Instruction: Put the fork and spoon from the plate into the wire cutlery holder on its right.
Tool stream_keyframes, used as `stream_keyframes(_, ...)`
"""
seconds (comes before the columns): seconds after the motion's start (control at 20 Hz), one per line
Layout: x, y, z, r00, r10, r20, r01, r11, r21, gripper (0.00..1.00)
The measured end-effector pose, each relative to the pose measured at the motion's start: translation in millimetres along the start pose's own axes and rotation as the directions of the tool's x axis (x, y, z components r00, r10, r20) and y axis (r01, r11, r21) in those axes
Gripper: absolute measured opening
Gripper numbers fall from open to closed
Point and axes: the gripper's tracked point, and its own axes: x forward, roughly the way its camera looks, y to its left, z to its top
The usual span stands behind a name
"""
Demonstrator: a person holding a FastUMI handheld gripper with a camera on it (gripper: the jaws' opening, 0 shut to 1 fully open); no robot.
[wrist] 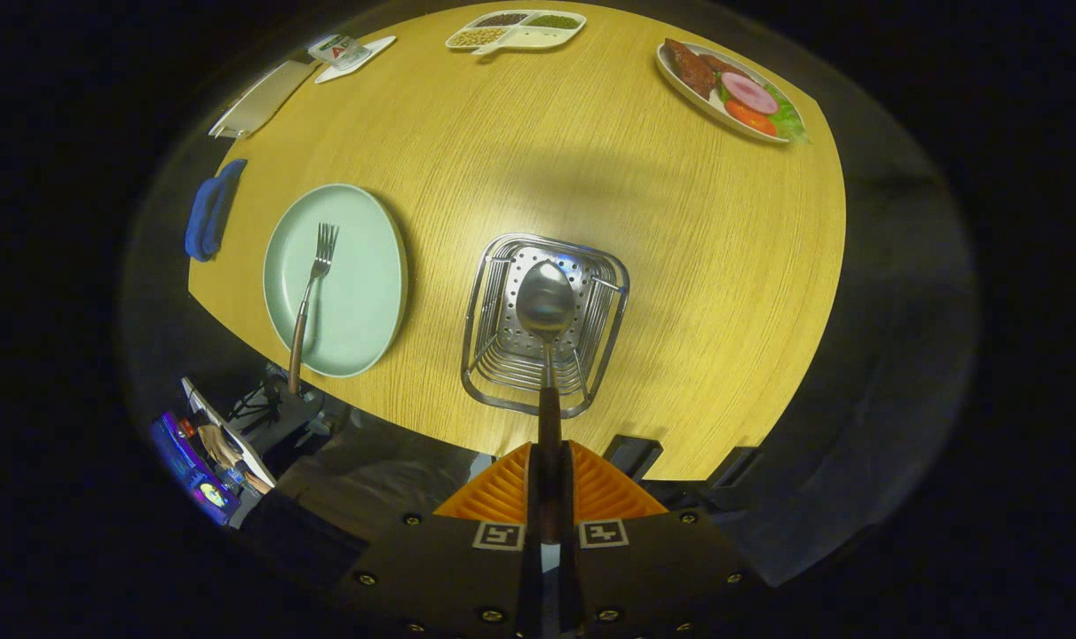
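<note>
Gripper [549, 479] fingers at lower centre are closed on the spoon [545, 306] handle, both pressing it between them. Spoon extends straight ahead of the fingertips; its bowl hangs over the open top of the wire cutlery holder [502, 266] at frame centre. Whether the bowl touches the holder cannot be determined. Left of the holder, the plate [360, 275] carries the fork [312, 284], tines pointing to the upper frame, handle overhanging the plate's near rim. Both items stand on the wooden table [680, 266]. A food platter [729, 89] lies upper right.
</note>
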Motion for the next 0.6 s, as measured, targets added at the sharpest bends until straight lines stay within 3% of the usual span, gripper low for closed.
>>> stream_keyframes(0.3,-38.2,4.2,7.1,0.994,0.076,0.082,-0.08,0.996,0.042,0.17)
stream_keyframes(0.4,-47.1,9.8,2.2,0.987,0.094,0.129,-0.102,0.994,0.05,0.46)
stream_keyframes(0.6,-72.4,26.9,-2.1,0.969,0.105,0.226,-0.122,0.991,0.06,0.46)
